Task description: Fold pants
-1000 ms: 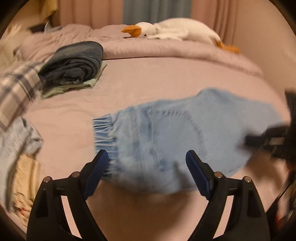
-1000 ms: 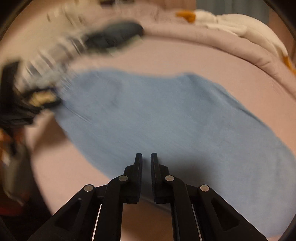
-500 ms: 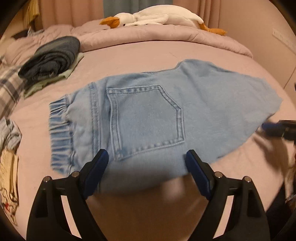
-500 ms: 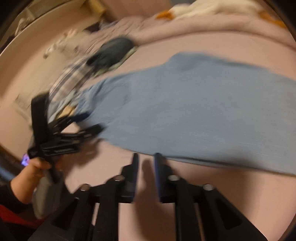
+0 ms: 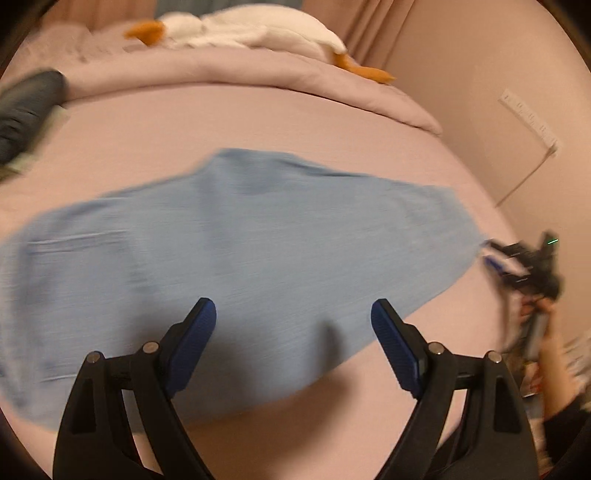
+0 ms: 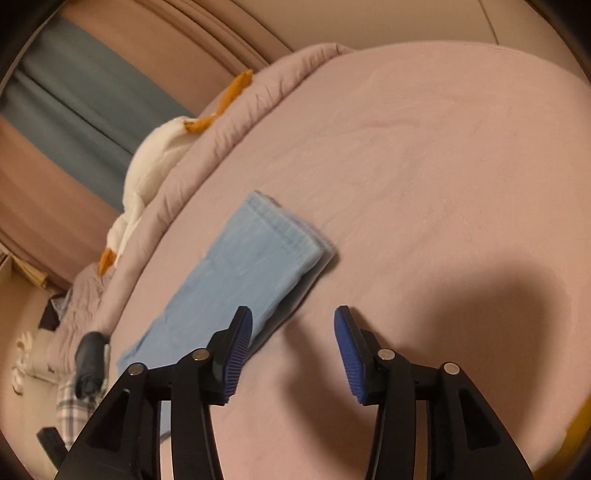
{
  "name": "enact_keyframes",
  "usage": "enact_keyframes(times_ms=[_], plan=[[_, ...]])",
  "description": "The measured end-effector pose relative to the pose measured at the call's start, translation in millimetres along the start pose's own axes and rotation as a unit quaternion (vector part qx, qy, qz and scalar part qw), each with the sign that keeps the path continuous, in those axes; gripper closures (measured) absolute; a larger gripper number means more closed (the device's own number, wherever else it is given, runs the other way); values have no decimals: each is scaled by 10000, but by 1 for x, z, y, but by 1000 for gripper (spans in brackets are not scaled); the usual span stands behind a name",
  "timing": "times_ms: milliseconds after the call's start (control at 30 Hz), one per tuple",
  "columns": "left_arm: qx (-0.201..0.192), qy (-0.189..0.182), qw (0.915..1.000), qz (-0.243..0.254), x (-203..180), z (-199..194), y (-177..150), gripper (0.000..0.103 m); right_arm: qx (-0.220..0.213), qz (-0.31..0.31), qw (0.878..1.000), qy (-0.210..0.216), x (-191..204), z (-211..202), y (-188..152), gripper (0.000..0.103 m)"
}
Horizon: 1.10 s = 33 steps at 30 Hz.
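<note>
Light blue denim pants [image 5: 240, 251] lie flat on the pink bed sheet, folded lengthwise, with a back pocket at the left. My left gripper [image 5: 293, 325] is open and empty, hovering over the near edge of the pants. In the right wrist view the hem end of the pants [image 6: 255, 266] lies ahead and to the left. My right gripper [image 6: 293, 332] is open and empty just beyond the hem end, over bare sheet. It also shows in the left wrist view [image 5: 517, 266], blurred, at the right end of the pants.
A white goose plush [image 5: 243, 29] lies on the rolled pink duvet [image 5: 258, 85] at the back. Folded dark clothes [image 5: 26, 107] sit at the far left. The bed's right edge meets the wall [image 5: 517, 110]. A plaid garment [image 6: 74, 402] lies far left.
My right gripper has opened and swung to the hem end of the pants. My left gripper has moved right along the pants, staying open. The pants lie still.
</note>
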<state>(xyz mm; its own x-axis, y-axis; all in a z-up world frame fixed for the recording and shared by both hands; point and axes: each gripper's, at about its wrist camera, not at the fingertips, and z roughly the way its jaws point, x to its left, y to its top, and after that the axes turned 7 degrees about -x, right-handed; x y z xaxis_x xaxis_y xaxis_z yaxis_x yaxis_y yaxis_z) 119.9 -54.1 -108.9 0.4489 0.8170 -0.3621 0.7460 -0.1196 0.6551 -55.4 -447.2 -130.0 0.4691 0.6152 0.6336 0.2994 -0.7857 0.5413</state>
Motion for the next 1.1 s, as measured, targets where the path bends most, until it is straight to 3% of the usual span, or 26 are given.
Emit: enact_keyframes(times_ms=[100, 167, 200, 233, 267, 333, 433, 533, 633, 767, 833, 933, 1100], plan=[[217, -756, 9956, -510, -25, 37, 17, 17, 96, 147, 9992, 366, -8, 23, 15, 55], [320, -1042, 9917, -687, -44, 63, 30, 17, 108, 99, 9986, 509, -2, 36, 17, 55], [405, -1181, 9895, -734, -56, 77, 35, 17, 100, 13, 9988, 489, 2, 40, 18, 61], [471, -1263, 9878, -779, -65, 87, 39, 17, 60, -72, 9989, 465, 3, 41, 19, 83], [568, -1372, 9852, -857, -77, 100, 43, 17, 64, -123, 9988, 461, 6, 42, 22, 91], [745, -1626, 9791, -963, -98, 122, 48, 18, 62, -100, 9987, 496, 5, 37, 27, 92], [912, -1679, 9770, -948, -116, 145, 48, 18, -225, -384, 9969, 656, 10, 16, 34, 95], [815, -1585, 9790, -994, -113, 154, 40, 23, 252, -408, 9988, 115, 2, 44, 27, 96], [903, -1544, 9800, -874, -116, 150, 42, 31, 332, -201, 9991, 174, -7, 50, 25, 96], [953, -1604, 9734, -1332, -108, 140, 52, 27, 177, -815, 9962, -229, 32, 39, 31, 94], [793, -1753, 9674, -1646, -95, 128, 54, 20, -184, -1489, 9886, -126, 64, 22, 27, 94], [545, -2165, 9492, -2215, -85, 111, 58, 16, -542, -2499, 9666, 154, 121, 5, 11, 94], [171, -2846, 9163, -2812, -81, 90, 60, 2, -587, -3656, 9267, 640, 188, 11, -49, 94]])
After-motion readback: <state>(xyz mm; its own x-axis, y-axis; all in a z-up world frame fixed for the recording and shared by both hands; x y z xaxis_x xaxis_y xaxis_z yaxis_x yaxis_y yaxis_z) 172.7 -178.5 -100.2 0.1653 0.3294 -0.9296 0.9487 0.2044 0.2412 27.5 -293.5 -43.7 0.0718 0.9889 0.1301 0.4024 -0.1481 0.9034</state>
